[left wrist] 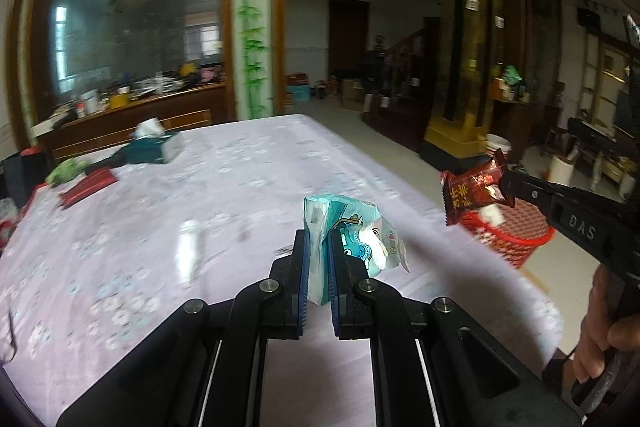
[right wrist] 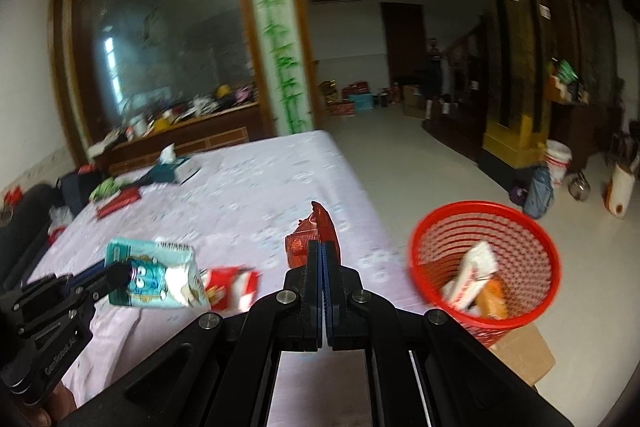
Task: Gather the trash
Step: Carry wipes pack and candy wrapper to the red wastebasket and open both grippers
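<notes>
Both jaws clamped: left gripper holds the teal crinkled plastic tissue packet, right gripper the dark-red foil snack wrapper; red mesh plastic basket sits at 3 o'clock off the table edge, so centre each over the rim before releasing.

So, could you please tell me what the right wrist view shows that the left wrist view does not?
Only the right wrist view shows a red-and-white wrapper lying on the table, and trash inside the red basket. Only the left shows a hand gripping the right tool. Both show the teal packet and dark red wrapper held up.
</notes>
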Demonstrator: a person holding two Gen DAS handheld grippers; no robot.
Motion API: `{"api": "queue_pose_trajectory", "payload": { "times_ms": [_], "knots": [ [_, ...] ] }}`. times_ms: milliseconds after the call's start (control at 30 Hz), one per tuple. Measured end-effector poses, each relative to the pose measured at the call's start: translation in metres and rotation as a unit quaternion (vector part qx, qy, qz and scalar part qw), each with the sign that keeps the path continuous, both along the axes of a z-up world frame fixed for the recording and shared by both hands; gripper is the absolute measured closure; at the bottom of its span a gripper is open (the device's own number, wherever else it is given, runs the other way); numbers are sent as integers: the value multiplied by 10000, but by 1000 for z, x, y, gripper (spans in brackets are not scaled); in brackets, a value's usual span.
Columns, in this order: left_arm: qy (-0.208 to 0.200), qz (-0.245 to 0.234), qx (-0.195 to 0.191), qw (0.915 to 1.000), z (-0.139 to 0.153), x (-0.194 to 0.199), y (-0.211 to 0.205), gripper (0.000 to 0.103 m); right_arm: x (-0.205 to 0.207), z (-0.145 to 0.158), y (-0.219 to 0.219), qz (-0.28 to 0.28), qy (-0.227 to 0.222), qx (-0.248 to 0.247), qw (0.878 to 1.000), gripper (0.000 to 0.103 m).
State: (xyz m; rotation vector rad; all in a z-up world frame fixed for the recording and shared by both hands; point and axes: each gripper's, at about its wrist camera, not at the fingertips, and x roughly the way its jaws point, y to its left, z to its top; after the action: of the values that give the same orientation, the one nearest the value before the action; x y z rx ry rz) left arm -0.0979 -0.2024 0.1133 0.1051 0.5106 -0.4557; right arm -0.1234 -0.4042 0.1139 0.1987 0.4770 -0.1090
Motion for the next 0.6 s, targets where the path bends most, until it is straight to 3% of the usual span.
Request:
{"api": "queue_pose_trajectory", "payload": {
  "times_ms": [300,533,567,600],
  "knots": [
    [582,-1051,-331,9922,11,33,-104,95,-10,8,-116,-985,-66,424,9942,102],
    [1002,-1600,-402,9812,-6,56,-188,94,4,-6,-171,-1202,239,717,9899,100],
    [1076,-1682,-308,9794,-11,60,-201,92,10,-11,-178,-1183,359,747,9895,100],
    [1173,-1702,-173,9782,-18,63,-212,83,10,-15,-182,-1221,436,754,9887,94]
  ]
}}
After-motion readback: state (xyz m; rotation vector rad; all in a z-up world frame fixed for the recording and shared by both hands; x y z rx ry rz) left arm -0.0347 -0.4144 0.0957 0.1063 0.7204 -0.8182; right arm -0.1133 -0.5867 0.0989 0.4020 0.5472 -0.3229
